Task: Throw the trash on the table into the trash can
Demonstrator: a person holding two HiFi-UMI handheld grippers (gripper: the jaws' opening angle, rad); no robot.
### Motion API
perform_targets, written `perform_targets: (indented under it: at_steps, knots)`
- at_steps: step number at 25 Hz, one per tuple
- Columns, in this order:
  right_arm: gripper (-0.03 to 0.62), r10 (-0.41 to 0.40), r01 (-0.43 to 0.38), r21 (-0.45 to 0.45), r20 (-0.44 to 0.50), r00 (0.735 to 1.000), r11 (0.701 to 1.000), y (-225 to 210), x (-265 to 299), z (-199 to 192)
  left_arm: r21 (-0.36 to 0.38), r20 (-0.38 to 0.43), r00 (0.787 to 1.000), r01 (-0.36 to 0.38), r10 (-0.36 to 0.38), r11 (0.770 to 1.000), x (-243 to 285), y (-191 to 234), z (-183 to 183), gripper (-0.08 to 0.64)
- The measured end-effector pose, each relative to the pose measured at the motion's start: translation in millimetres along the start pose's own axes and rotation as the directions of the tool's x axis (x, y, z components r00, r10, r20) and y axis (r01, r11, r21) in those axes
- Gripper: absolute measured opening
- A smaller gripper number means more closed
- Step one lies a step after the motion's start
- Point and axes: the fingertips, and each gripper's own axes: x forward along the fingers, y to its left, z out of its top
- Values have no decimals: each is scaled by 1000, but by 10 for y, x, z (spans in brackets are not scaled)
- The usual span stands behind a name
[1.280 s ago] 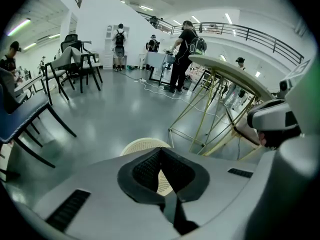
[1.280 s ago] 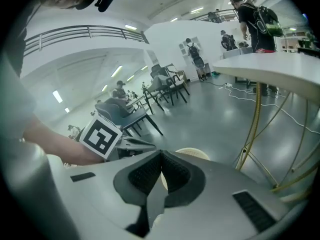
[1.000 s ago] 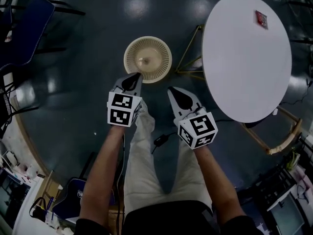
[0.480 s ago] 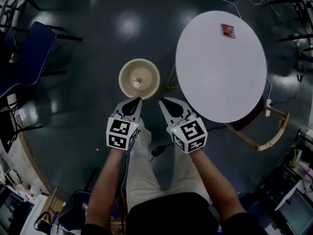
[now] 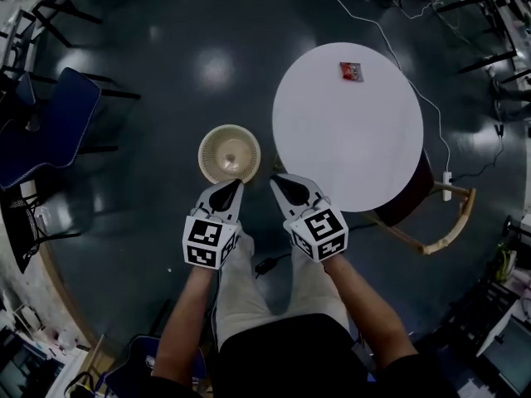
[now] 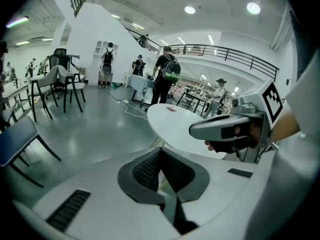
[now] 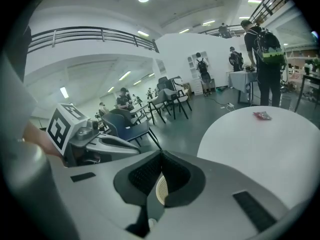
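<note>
A small red wrapper (image 5: 351, 71) lies at the far side of the round white table (image 5: 348, 139); it also shows as the red wrapper (image 6: 171, 109) in the left gripper view and the wrapper (image 7: 261, 115) in the right gripper view. A round cream trash can (image 5: 229, 153) stands on the floor left of the table. My left gripper (image 5: 231, 186) is shut and empty, just near of the can. My right gripper (image 5: 278, 181) is shut and empty, at the table's near left edge. Both are held side by side, well short of the wrapper.
A blue chair (image 5: 46, 127) stands at the left. A wooden chair (image 5: 436, 222) sits at the table's right. A white cable (image 5: 398, 56) runs over the dark floor past the table. Several people (image 6: 165, 79) stand far off by desks and chairs.
Both grippers have risen and the view has widened. The table, the wrapper and the can have slid left and now look smaller. Both jaws stay shut.
</note>
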Motion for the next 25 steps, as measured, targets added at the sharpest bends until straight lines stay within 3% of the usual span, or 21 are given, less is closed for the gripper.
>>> perform_targets:
  at_steps: [5,13,21,25]
  knots:
    - [18,-19,19,-4,7,1000,1000,-169,-269,130,33,-23,1000,18,-18,999,34,-332,157,15]
    - [18,-59,59,-6,11,998,998,-587,-501,196,30,23,1000,12,-13,999,163,-606,416,15]
    - [18,-151,151,-78,16,988,985,-1504,-591,434,18,7,1000,4,-4,1000,348,-728,417,15]
    - [20,-218,215,-164,3,976,963,-2043,-599,544,-1,-7,1000,-5,5,1000,450,-769,344,15]
